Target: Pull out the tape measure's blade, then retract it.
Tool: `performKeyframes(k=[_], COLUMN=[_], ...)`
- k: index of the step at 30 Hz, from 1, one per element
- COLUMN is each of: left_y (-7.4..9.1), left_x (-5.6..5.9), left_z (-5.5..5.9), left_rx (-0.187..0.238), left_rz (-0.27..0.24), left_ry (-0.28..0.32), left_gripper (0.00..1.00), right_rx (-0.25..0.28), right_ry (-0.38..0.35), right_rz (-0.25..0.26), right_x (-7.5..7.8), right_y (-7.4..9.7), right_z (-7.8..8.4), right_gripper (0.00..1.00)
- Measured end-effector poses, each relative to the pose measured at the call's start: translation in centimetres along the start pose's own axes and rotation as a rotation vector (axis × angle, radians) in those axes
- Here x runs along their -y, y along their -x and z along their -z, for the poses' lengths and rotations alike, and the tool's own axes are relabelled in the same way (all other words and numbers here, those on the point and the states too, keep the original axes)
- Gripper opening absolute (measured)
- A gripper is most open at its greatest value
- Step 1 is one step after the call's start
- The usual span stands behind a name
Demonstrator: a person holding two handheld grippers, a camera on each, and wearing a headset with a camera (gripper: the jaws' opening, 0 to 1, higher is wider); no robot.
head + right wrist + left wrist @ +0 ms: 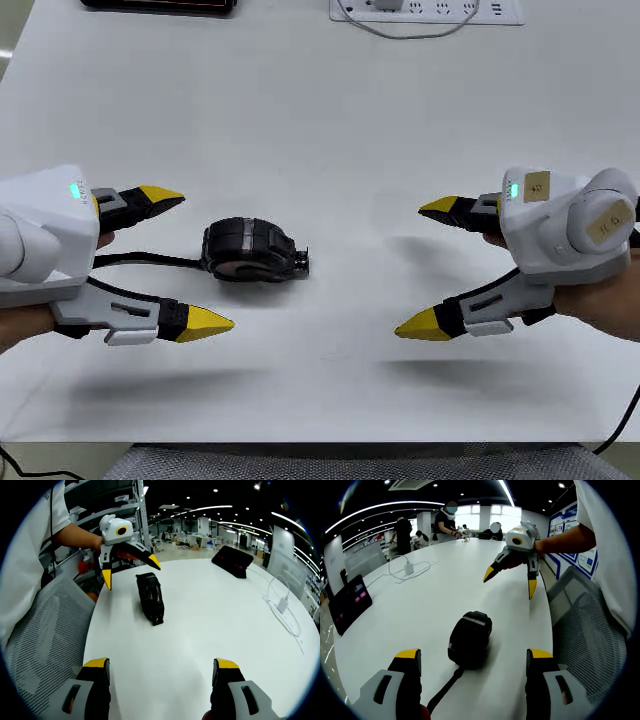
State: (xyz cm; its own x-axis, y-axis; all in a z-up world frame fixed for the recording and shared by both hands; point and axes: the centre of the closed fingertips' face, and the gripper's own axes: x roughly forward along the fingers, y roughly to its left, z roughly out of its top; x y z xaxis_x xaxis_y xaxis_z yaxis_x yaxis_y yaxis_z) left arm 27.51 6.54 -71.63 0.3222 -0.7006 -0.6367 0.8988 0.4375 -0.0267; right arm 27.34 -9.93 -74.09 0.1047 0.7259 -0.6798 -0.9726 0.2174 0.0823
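Nearest the person, both grippers hover low over the white surface (pixel 320 120), each with its jaws spread wide and holding nothing. The left gripper (pixel 204 260) points right and the right gripper (pixel 410 268) points left, so the two face each other. The black tape measure (pixel 250 250) lies on the surface just ahead of the left gripper's yellow tips and roughly in line with the gap between them. It is well apart from the right gripper. A black strap (pixel 140 260) trails from the case back between the left jaws. The small blade hook (pixel 301 263) sticks out of the end that faces the right gripper, and the blade looks fully wound in.

By my reading, the step in hand is the approach, with the pull not yet begun. To do it well, the left jaws should slide forward and close across the broad sides of the case, taking the body and not the strap, so the case cannot twist or skid. The right jaws should come in low and nearly level with the surface and pinch only the hook. The hook is small and dark against the case, so a slow, centred closing is safer than a snatch. The pull then wants to run straight along the blade's line, away from the case.

Farther off, at the far edge of the surface, lie a white power strip (pixel 430 10) with its cable and a dark flat device (pixel 160 5), both well clear of the work.
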Motion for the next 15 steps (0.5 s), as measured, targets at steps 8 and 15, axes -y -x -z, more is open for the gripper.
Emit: performKeyframes(k=[8,15], left_y=[-0.4,-1.1], left_x=[-0.4,-0.4], left_z=[0.2,0.6], left_rx=[-0.041,-0.087], left_rz=[0.018,0.045], left_ry=[-0.045,-0.079], left_gripper=[0.8,0.78], right_rx=[-0.01,-0.012], right_ry=[0.019,0.021], right_rz=[-0.014,-0.029], right_x=[0.3,0.5], right_y=[-0.5,-1.2], right_z=[-0.1,-0.2], right_gripper=[0.83,0.82])
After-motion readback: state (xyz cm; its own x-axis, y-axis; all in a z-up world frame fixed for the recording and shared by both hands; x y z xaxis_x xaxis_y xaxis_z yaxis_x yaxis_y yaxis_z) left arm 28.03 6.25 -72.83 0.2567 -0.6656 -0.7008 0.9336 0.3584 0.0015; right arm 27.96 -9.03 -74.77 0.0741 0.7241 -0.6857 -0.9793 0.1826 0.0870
